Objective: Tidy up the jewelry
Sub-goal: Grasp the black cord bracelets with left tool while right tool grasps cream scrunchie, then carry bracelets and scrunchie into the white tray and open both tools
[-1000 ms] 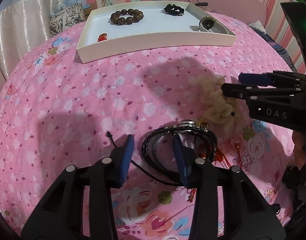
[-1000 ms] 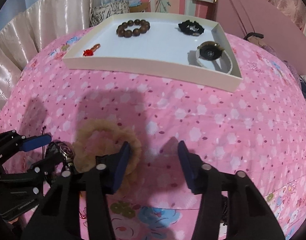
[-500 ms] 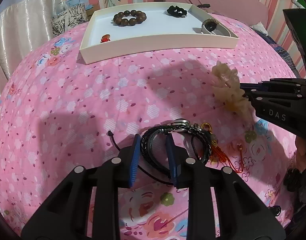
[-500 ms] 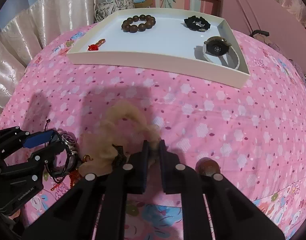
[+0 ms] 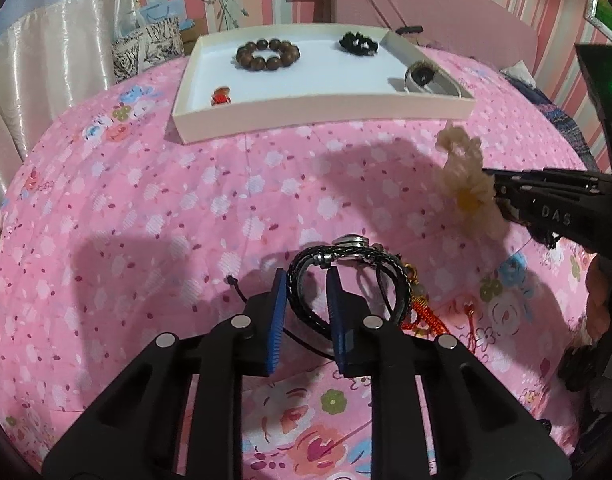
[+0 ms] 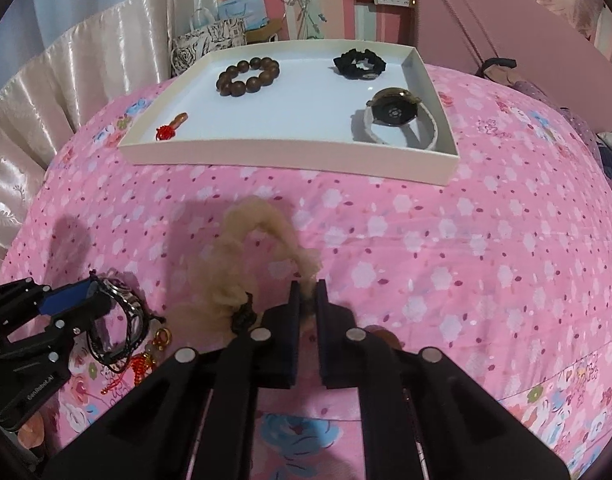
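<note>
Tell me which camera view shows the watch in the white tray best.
The right wrist view. There the watch lies in full sight near the right wall of the white tray, its dark round face and pale strap both clear. In the left wrist view the watch is smaller, and the tray's front wall hides part of it.

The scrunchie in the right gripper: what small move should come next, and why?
Probably lift it and carry it toward the tray. The right gripper is shut on the beige scrunchie, which hangs partly off the bedspread, and the tray floor has bare room between the beads and watch.
</note>
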The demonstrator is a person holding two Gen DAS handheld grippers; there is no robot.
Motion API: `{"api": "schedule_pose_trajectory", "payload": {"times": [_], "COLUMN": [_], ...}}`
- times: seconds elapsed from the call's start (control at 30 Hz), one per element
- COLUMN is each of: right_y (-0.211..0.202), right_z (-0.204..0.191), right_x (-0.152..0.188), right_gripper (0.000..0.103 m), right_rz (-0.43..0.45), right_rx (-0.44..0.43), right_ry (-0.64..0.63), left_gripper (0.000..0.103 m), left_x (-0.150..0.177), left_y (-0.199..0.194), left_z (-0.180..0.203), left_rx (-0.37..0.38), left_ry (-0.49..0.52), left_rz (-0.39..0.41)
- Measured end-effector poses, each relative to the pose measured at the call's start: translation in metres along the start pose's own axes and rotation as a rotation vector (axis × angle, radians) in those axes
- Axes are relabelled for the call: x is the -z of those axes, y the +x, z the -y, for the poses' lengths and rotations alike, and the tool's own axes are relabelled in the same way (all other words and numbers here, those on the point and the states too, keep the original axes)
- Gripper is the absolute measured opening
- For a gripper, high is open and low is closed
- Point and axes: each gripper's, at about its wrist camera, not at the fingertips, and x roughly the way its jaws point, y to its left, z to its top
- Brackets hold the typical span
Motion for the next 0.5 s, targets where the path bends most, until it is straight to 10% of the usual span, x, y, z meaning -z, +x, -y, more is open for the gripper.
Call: {"api": "schedule_pose_trajectory", "payload": {"times": [0.5], "right_y": [-0.021], "right_z": [0.016], "right_x": [-0.02], "right_gripper": [0.006], "right_rz": [0.111], "right_rx": [0.007], "right_ry": [0.071], "left_gripper": [0.018], "left_x": [-0.034], "left_y": [-0.039], "left_z": [-0.017], "left_rx": [-0.038], "left_ry": [-0.079], "left_rz": [0.134]}}
